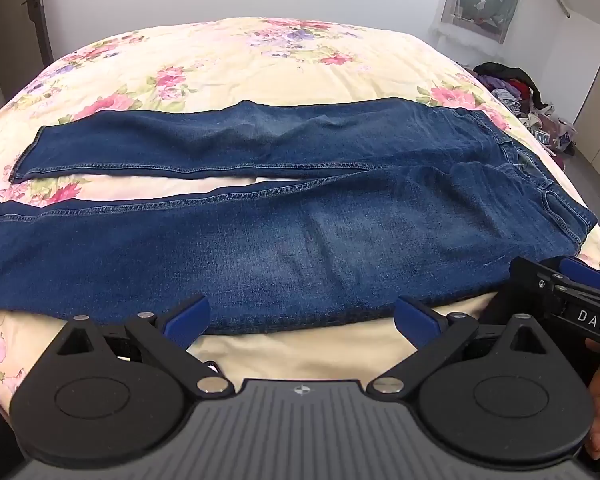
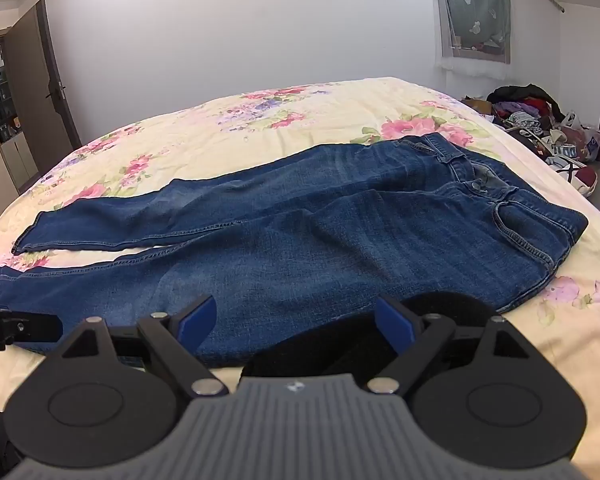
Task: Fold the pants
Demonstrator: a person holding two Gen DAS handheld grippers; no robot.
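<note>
The jeans (image 1: pixel 284 216) lie flat and unfolded across the bed (image 1: pixel 220 64), hems to the left, waistband (image 2: pixel 512 196) to the right, the 2 legs parted by a thin wedge of sheet. No fold has been made yet, so the step in hand looks like the first one: laying one leg over the other.

At the left, the left gripper (image 1: pixel 300 316) hovers just off the near edge of the near leg, its blue pads (image 1: pixel 186 320) spread wide with nothing between them. It should take the outer seam well toward the hem end, pinching only that 1 leg's cloth. At the right, the right gripper (image 2: pixel 296 320) is likewise wide and empty, poised near the hip of the same leg; a bite at the waistband corner would suit it. Both ends should then rise together and travel to the far leg, so the seams line up (denim is stiff enough to carry a clean crease, but a lagging hand would skew it).

The bed wears a cream sheet with pink flowers, soft and a little rumpled. At far left stands a dark door (image 2: pixel 40 92); the wall behind is plain white; to the right hangs a grey-green curtain (image 2: pixel 476 4), and below it a heap of clothes (image 2: pixel 532 120) on the floor.
</note>
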